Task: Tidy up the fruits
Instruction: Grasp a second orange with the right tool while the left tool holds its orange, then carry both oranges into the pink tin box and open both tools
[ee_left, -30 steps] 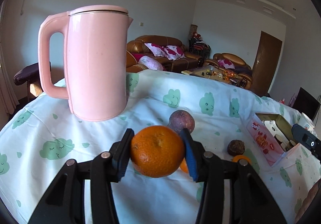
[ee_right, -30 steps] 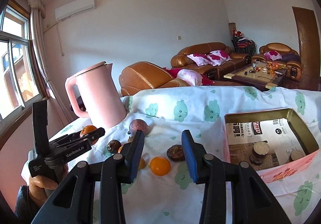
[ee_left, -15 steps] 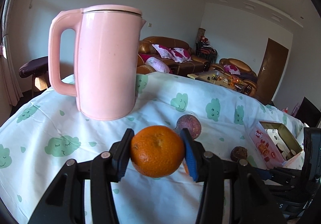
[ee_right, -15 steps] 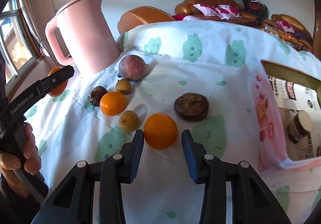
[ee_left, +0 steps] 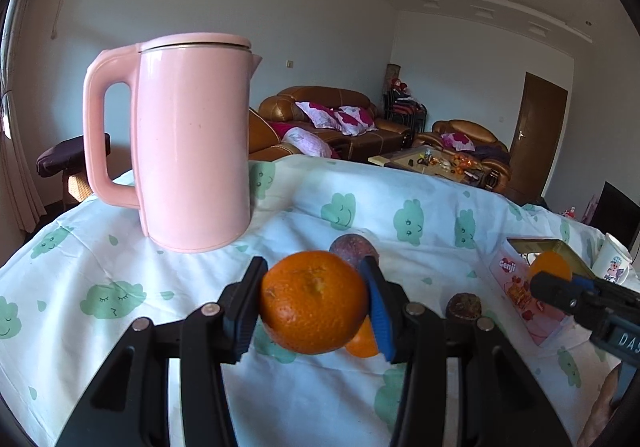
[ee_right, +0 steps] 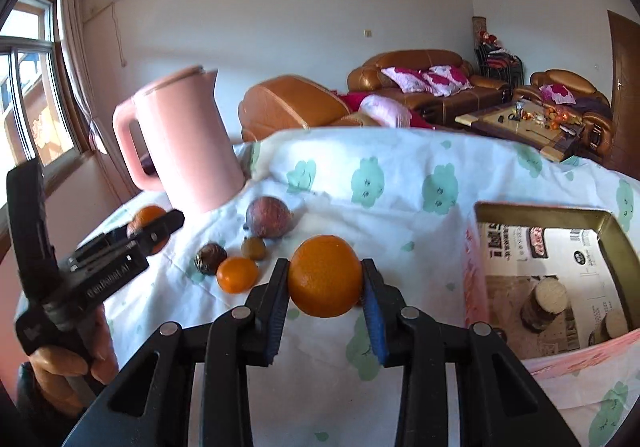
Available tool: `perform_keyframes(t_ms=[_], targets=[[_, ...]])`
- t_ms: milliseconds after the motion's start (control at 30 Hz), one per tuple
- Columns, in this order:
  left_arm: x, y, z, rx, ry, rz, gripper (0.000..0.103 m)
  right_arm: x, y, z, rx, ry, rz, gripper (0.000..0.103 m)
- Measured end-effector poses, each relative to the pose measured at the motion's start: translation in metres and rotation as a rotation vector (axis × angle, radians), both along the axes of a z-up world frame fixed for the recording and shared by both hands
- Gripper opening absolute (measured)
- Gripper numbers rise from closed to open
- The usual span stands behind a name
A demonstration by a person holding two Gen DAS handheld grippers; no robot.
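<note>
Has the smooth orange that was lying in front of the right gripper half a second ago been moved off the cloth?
Yes. The smooth orange is now up between the right gripper pads, whose jaws have just been closing, lifted clear of the cloth beside the pink box.

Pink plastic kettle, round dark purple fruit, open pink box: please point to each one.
Pink plastic kettle (ee_left: 192, 151), left wrist view, middle of body.
Round dark purple fruit (ee_right: 268, 217), right wrist view, centre of skin.
Open pink box (ee_right: 540, 211), right wrist view, far golden rim.

Pink kettle (ee_left: 192, 143); green-cloud white cloth (ee_left: 100, 279); orange fruit (ee_left: 314, 301).
</note>
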State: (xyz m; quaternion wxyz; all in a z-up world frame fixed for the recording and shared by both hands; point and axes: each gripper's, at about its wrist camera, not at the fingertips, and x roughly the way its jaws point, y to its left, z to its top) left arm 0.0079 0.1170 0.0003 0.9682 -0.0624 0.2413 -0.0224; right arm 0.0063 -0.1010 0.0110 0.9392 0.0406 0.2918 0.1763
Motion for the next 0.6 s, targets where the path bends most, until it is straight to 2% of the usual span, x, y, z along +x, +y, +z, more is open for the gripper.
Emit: perform_keyframes(t_ms=[100, 200, 400, 600], targets=[[0.0, -0.02, 0.004, 0.009, -0.003, -0.044, 0.049, -0.008, -0.019, 0.016, -0.001, -0.072, -0.034, 0.036], [0.001, -0.046, 0.008, 0.019, -0.005, -0.095, 0.049, -0.01, -0.044, 0.022, -0.011, -0.104, -0.094, 0.036], [0.006, -0.11, 0.017, 0.074, -0.032, -0.199, 0.049, -0.003, -0.108, 0.017, -0.008, -0.08, -0.254, 0.036], [0.017, -0.172, 0.021, 0.104, -0.024, -0.293, 0.049, 0.004, -0.164, 0.015, -0.007, -0.062, -0.375, 0.036]])
